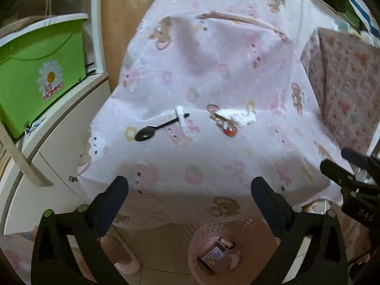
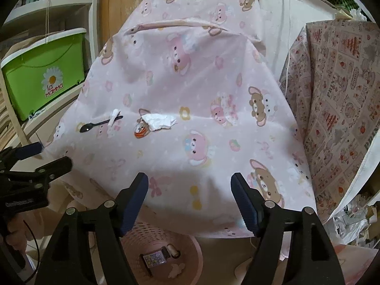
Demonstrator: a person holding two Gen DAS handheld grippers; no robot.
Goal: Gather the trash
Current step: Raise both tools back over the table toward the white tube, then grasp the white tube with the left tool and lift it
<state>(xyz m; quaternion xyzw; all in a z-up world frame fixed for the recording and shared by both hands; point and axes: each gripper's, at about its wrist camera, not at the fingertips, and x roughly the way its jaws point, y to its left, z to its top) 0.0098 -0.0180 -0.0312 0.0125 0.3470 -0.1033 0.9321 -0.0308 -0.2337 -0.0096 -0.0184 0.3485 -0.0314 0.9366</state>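
Note:
On the table under a pink cartoon-print cloth (image 1: 213, 71) lie a black plastic spoon (image 1: 154, 129), a small white scrap (image 1: 181, 116) across its handle, and a crumpled white tissue (image 1: 237, 117) with an orange-and-white piece (image 1: 230, 129) beside it. The same spoon (image 2: 97, 124) and tissue (image 2: 160, 121) show in the right wrist view. A pink slotted basket (image 1: 204, 235) stands on the floor below the table's near edge, holding a small printed carton (image 1: 212, 255) and a little roll. My left gripper (image 1: 190, 185) and right gripper (image 2: 190, 180) both hang open and hold nothing, above the basket.
A green lidded storage box (image 1: 40, 76) sits on a white cabinet at the left, with shelves behind it. At the right stands a block covered in patterned fabric (image 1: 344, 83). Bags and clutter lie on the floor at the far right (image 2: 351, 218).

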